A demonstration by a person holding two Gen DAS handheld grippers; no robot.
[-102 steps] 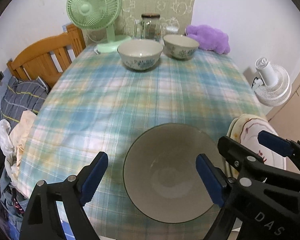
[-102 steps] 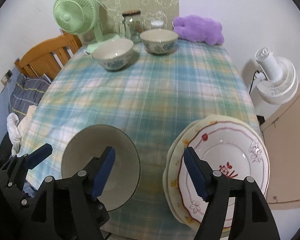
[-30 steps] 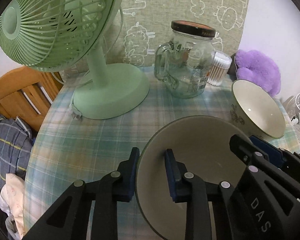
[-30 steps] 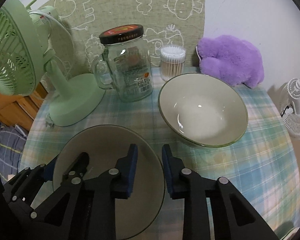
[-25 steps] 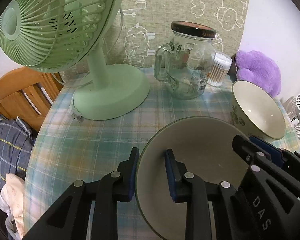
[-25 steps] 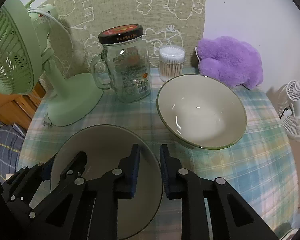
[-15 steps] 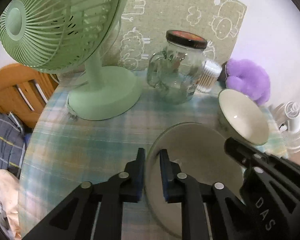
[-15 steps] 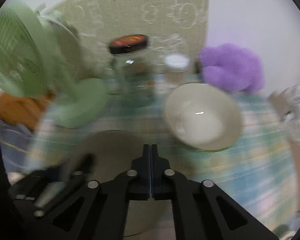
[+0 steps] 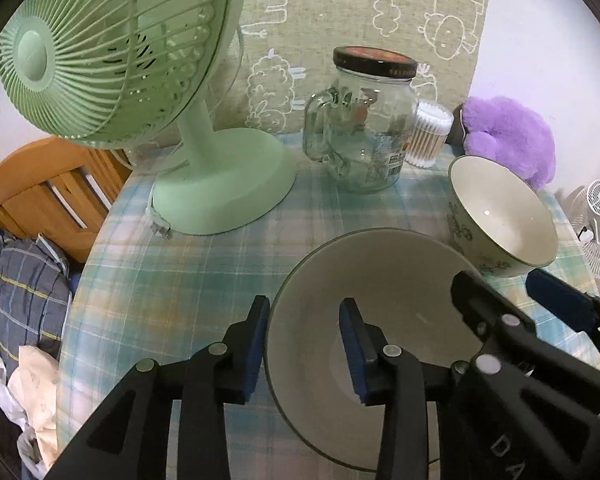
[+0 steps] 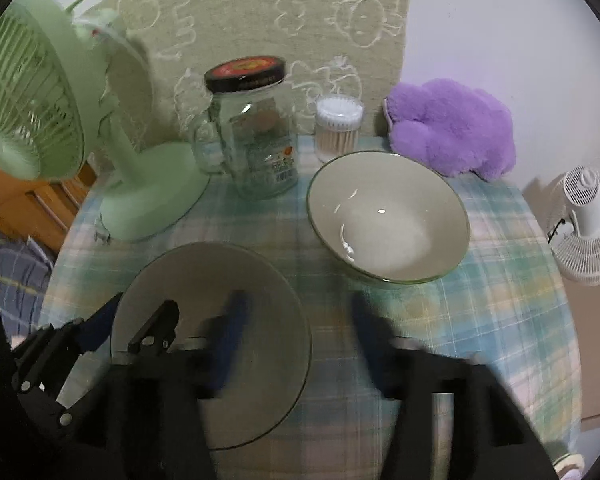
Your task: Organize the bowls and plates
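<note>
Left wrist view: the left gripper (image 9: 302, 346) straddles the left rim of the near bowl (image 9: 404, 280), one blue pad outside and one inside; its jaws are opening, and neither pad presses on the rim. The bowl sits on the plaid desk (image 9: 204, 272). The right gripper (image 9: 496, 296) straddles the bowl's right rim, jaws apart and opening, one finger inside and one outside. A second bowl (image 9: 500, 220) with a floral pattern stands just right and farther back, near but apart. Beyond them are a green fan (image 9: 112, 48), a glass jar (image 9: 364, 124) with a dark lid, a tub of cotton swabs (image 9: 428, 136) and a purple plush (image 9: 508, 140). Right wrist view: the right gripper's fingers are motion-blurred, spread over the near bowl's right rim, with the second bowl on the far right.
</note>
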